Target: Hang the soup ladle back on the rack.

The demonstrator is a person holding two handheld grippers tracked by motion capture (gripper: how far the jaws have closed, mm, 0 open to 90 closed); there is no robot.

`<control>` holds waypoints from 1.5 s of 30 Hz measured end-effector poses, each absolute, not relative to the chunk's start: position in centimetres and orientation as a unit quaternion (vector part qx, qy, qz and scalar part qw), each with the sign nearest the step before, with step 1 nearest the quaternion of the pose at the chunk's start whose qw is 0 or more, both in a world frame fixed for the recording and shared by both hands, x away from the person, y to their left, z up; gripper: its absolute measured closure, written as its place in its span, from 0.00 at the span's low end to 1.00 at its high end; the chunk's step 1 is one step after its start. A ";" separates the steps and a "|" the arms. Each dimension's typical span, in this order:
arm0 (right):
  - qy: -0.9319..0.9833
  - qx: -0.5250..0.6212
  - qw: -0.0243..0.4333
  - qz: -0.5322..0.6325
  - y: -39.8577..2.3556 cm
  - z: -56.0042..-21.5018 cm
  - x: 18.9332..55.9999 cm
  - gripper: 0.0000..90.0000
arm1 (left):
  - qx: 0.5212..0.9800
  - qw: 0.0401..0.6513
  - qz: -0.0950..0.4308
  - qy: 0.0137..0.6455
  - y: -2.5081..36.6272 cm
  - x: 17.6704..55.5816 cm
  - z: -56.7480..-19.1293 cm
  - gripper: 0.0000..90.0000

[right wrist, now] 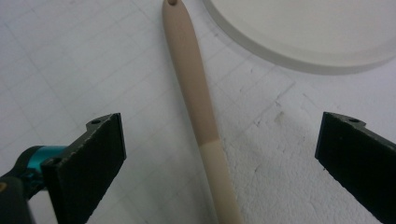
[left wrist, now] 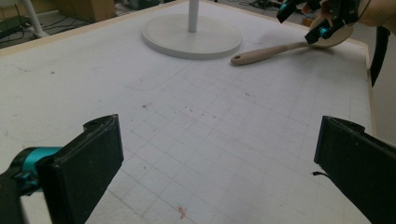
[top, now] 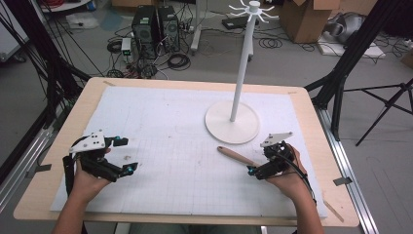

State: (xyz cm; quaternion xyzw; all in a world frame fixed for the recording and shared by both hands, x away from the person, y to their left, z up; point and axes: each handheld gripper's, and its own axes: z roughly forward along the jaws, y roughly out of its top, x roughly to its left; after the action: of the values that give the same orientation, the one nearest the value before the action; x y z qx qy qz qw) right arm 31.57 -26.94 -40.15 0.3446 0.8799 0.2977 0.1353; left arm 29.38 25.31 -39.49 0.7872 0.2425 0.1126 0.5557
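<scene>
A wooden spoon (top: 237,156) lay flat on the white gridded mat (top: 170,146) toward the right edge of the bench (top: 311,122), its handle end with the hanging hole pointing at the round base of the white hook stand (top: 232,122) and stopping just short of it. The right tongs (top: 258,169) were lowered over the spoon, jaws spread wide with the handle running up between them and touching neither, a placement that suited closing across the narrow shaft rather than the broad bowl. The handle was smooth, rounded and tapered, a darker tan toward the hole and paler toward the bowl. The stand consisted of a flat disc, a slender upright pole and a crown of radiating hooks at the top, presumably the reason for the hole in the handle. The left tongs (top: 127,155) rested near the left edge, likewise spread and holding nothing, well apart from the spoon. The mat appeared matte, faintly scuffed and speckled with small marks.
</scene>
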 end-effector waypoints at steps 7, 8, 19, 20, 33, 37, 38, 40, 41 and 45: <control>0.882 0.355 0.132 0.282 -26.7 -40.6 31.8 0.02 | 0.791 0.550 0.111 0.244 25.1 29.5 -39.8 0.02; 0.884 0.354 0.133 0.277 -26.7 -40.7 31.9 0.03 | 0.791 0.550 0.111 0.244 25.1 29.5 -39.8 0.02; 0.892 0.356 0.121 0.252 -26.3 -41.2 32.2 0.21 | 0.792 0.549 0.111 0.246 25.1 29.6 -39.9 0.02; 0.895 0.355 0.111 0.246 -26.2 -41.4 32.3 0.28 | 0.792 0.548 0.111 0.245 25.1 29.6 -39.9 0.02; 0.903 0.347 0.086 0.237 -26.3 -41.7 32.8 0.48 | 0.791 0.548 0.111 0.246 25.3 29.6 -39.9 0.02; 0.907 0.342 0.083 0.229 -26.2 -41.9 32.9 0.54 | 0.791 0.549 0.111 0.246 25.3 29.6 -39.9 0.02; 0.908 0.341 0.081 0.231 -26.3 -41.9 32.9 0.57 | 0.791 0.548 0.111 0.246 25.3 29.6 -39.9 0.02; 0.908 0.340 0.077 0.230 -26.2 -41.8 32.9 0.62 | 0.792 0.548 0.113 0.245 25.3 29.6 -39.9 0.02; 0.909 0.337 0.076 0.233 -26.2 -41.8 32.9 0.65 | 0.791 0.549 0.112 0.245 25.3 29.6 -39.9 0.02; 0.911 0.333 0.070 0.233 -26.1 -41.8 32.9 0.71 | 0.791 0.549 0.111 0.247 25.2 29.6 -39.9 0.02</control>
State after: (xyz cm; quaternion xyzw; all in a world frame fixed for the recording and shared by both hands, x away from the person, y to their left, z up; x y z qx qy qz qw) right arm 32.88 -26.13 -41.80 0.3328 0.9111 0.2329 0.0701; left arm 29.58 25.22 -39.90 0.7907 0.2470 0.1114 0.5490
